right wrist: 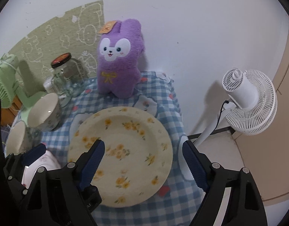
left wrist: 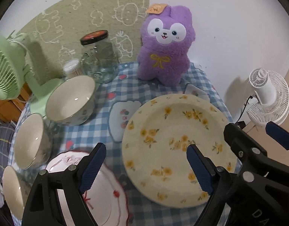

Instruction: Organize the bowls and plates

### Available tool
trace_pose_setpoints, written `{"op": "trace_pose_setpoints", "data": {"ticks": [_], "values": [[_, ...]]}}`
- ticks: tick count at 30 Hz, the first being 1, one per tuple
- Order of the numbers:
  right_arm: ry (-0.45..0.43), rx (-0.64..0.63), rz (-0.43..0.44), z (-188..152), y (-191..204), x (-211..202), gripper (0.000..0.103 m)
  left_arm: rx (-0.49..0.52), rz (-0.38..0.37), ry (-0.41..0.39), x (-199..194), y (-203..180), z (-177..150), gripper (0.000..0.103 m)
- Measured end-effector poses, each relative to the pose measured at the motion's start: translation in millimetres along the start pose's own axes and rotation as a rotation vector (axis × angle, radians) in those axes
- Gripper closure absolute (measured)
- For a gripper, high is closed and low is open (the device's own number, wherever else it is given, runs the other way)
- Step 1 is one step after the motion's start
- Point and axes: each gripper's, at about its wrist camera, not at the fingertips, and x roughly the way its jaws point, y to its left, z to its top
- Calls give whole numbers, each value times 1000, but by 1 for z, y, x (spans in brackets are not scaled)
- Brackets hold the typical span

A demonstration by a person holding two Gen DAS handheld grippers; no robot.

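A cream plate with yellow flowers (left wrist: 174, 131) (right wrist: 129, 137) lies on the blue checked tablecloth (left wrist: 104, 128). To its left lies a white plate with a red scalloped rim (left wrist: 106, 197) (right wrist: 48, 162). Three white bowls stand along the left: a far bowl (left wrist: 71, 99) (right wrist: 44, 113), a middle bowl (left wrist: 29, 141) (right wrist: 15, 141) and a near bowl (left wrist: 11, 190). My left gripper (left wrist: 146, 167) is open above the gap between the two plates. My right gripper (right wrist: 144, 165) (left wrist: 248, 130) is open over the flowered plate's right half, holding nothing.
A purple plush toy (left wrist: 165, 50), a glass jar with a black lid (left wrist: 99, 60) and a small tub of swabs (left wrist: 72, 67) stand at the back. A green fan (left wrist: 7, 71) is at the left. A white floor fan (right wrist: 248, 101) stands beyond the table's right edge.
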Motion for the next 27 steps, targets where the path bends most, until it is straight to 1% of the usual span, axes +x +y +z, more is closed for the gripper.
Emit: {"op": "trace_pose_setpoints", "data": {"ticks": [2,7,10,12,14,18,23,27], "values": [[9,16,-1,2,-6,9,17,6,0,7,9,-4,4,18],[27,36,-1,6,-16,27,17,23,20,6,25,-8,12,18],[42,27,-9,7,-17,39,17,24,24,39,38,-5,14,18],[57,21,-3,6,-16,47,21,27,22,66,47,-2,14,20],[72,20,1,4,-16,54,24,19,31,81,53,2,13,25],[92,21,-2,0,-16,64,25,24,22,105,65,6,9,28],[112,13,-8,-4,-14,74,25,30,25,134,72,6,7,41],[151,12,-12,-8,-15,83,31,-15,14,136,73,13,9,47]]}}
